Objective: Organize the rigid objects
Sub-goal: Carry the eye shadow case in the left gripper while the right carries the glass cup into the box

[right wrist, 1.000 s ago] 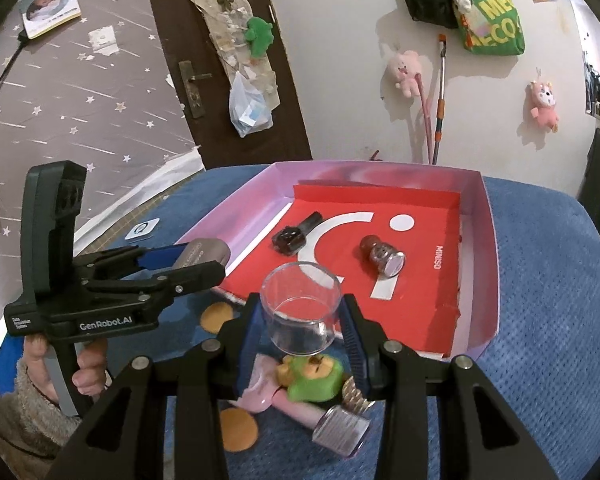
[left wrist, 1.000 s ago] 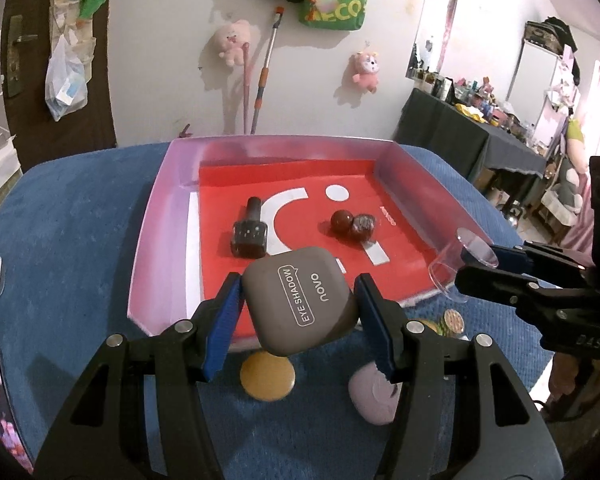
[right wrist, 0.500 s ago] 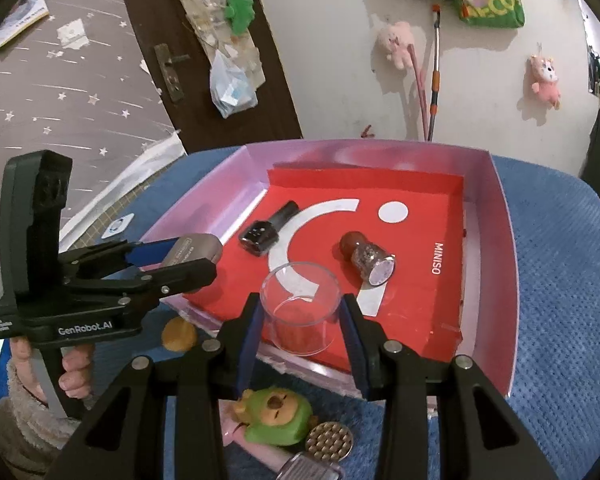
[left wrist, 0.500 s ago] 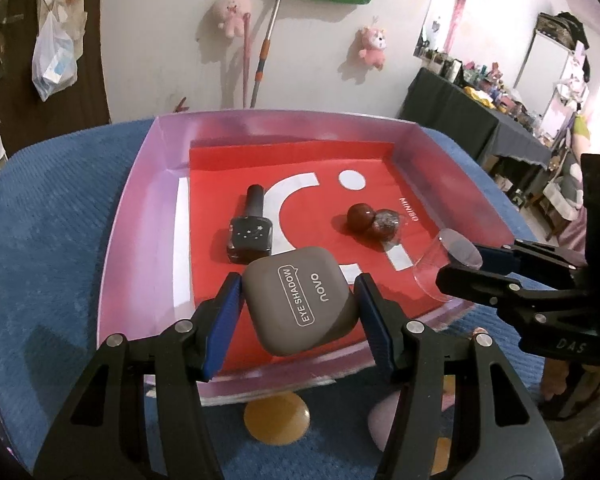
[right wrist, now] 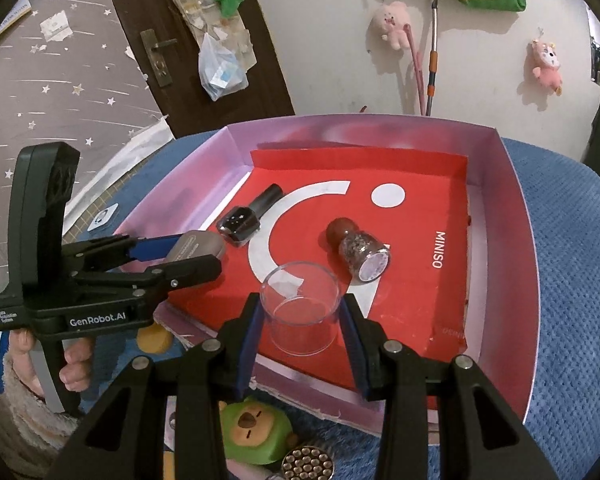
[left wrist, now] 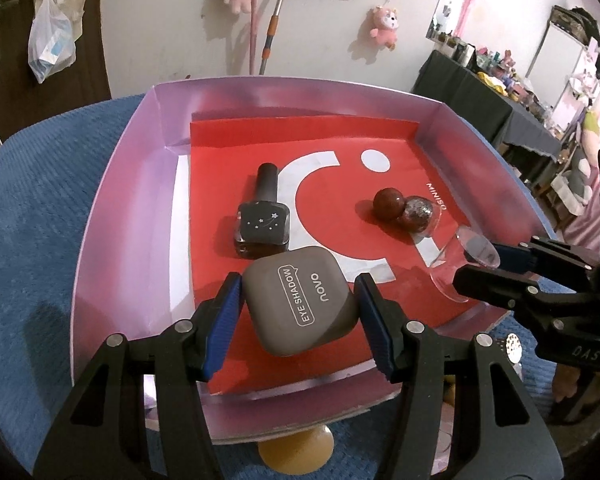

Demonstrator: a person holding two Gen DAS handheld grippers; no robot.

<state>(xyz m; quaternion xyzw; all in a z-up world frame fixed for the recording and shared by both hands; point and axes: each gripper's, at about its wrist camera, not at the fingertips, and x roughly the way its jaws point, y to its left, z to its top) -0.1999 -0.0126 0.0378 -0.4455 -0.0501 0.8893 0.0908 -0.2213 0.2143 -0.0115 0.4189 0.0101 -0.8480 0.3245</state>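
Here the left gripper [left wrist: 298,304] clamps a grey eye shadow case [left wrist: 303,304] between its blue pads, holding it over the near part of a pink-walled tray [left wrist: 100,216] with a red liner. Directly ahead of that case lies a dark nail polish bottle [left wrist: 263,220], on its side, its long axis running away from the gripper with the cap at the far end; case and bottle look almost touching in this view. Ahead and to the right sits a small glitter bottle [left wrist: 405,211] with a round brown cap, also on its side. The right gripper [right wrist: 302,312] is closed on a clear plastic cup [right wrist: 301,307], upright with its mouth facing up, over the near edge of the red liner; just beyond it the glitter bottle [right wrist: 358,251] points its flat bottom toward this gripper and its cap away. The right wrist view alone shows a green bear figure [right wrist: 256,434] and a round disc of metal beads [right wrist: 308,463] on the blue surface [right wrist: 572,280] below the gripper, outside the tray, and the person's left hand [right wrist: 66,364] on the other tool's handle. The left wrist view alone shows a yellow round piece [left wrist: 296,446] under the tray's near rim, and whether it touches the rim cannot be told.
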